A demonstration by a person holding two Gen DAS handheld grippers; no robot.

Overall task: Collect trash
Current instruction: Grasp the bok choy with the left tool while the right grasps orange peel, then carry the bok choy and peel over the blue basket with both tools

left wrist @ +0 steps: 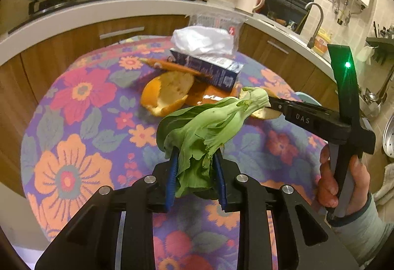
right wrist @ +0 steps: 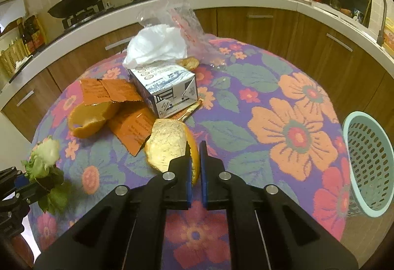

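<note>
My left gripper [left wrist: 195, 154] is shut on a green leafy vegetable [left wrist: 209, 122], whose pale stem end points away, above the floral tablecloth [left wrist: 81, 90]. In the right wrist view the same vegetable [right wrist: 46, 156] shows at the far left in the left gripper [right wrist: 27, 181]. My right gripper [right wrist: 195, 147] is shut on the orange rim of a peel [right wrist: 167, 147] with its white pith facing up. Seen from the left wrist, the right gripper [left wrist: 270, 103], held by a hand [left wrist: 327, 186], pinches that peel [left wrist: 264, 113] just behind the vegetable's stem.
On the table lie a second orange peel [right wrist: 91, 119], orange sachet wrappers [right wrist: 106, 90], a milk carton [right wrist: 167, 90], crumpled white tissue [right wrist: 157, 46], a clear plastic bag [right wrist: 187, 23] and a carrot [left wrist: 172, 65]. A teal perforated basket [right wrist: 369, 164] stands beside the table's right edge. Kitchen counters curve behind.
</note>
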